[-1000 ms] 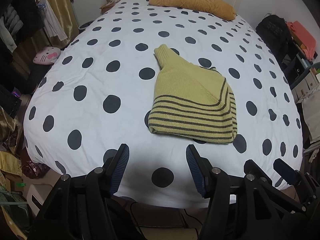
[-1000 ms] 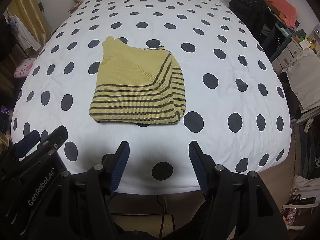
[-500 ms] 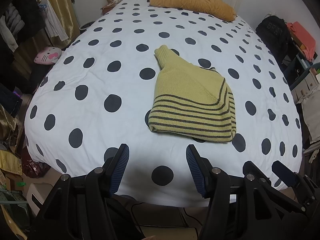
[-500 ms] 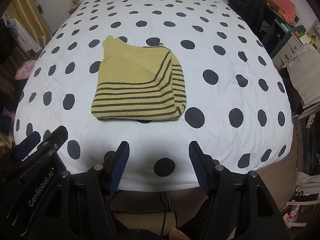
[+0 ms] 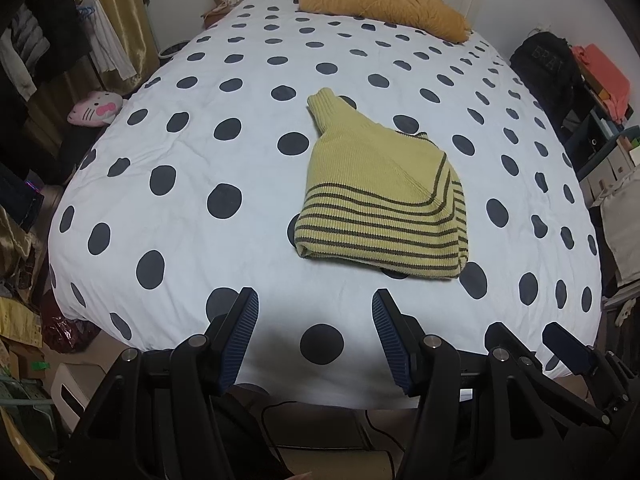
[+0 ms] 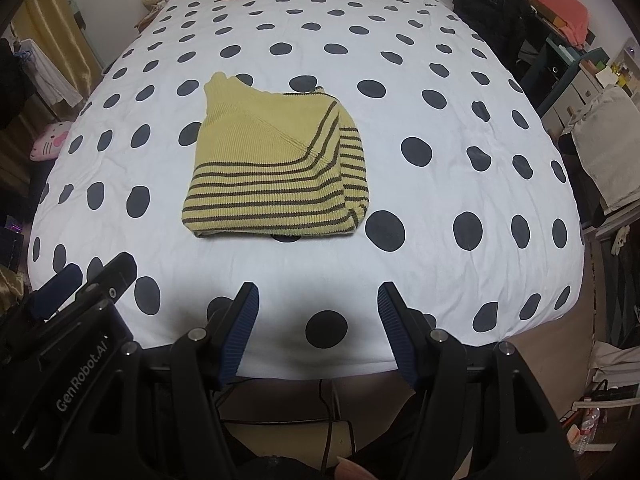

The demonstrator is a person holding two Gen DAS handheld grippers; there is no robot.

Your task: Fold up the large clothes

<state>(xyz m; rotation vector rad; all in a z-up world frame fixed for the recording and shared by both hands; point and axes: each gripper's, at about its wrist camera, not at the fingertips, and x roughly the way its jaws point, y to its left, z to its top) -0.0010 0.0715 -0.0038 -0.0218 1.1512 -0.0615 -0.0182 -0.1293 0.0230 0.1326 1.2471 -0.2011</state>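
Note:
A yellow knitted sweater with dark stripes (image 5: 380, 196) lies folded into a compact bundle on the polka-dot bed (image 5: 192, 176); it also shows in the right wrist view (image 6: 276, 172). One ribbed cuff or collar end sticks out at its far left corner. My left gripper (image 5: 314, 312) is open and empty above the bed's near edge, well short of the sweater. My right gripper (image 6: 318, 304) is open and empty, also over the near edge. The right gripper shows at the lower right of the left wrist view (image 5: 560, 344).
An orange pillow (image 5: 380, 2) lies at the head of the bed. A pink cat plush (image 5: 96, 108) sits off the left side. A black backpack (image 6: 488, 0), shelves and bags stand on the right. Cables lie on the floor below the bed edge (image 6: 328, 404).
Both grippers have drawn back and up slightly from the bed; the sweater looks a little farther away. It lies as before. Both grippers stay open.

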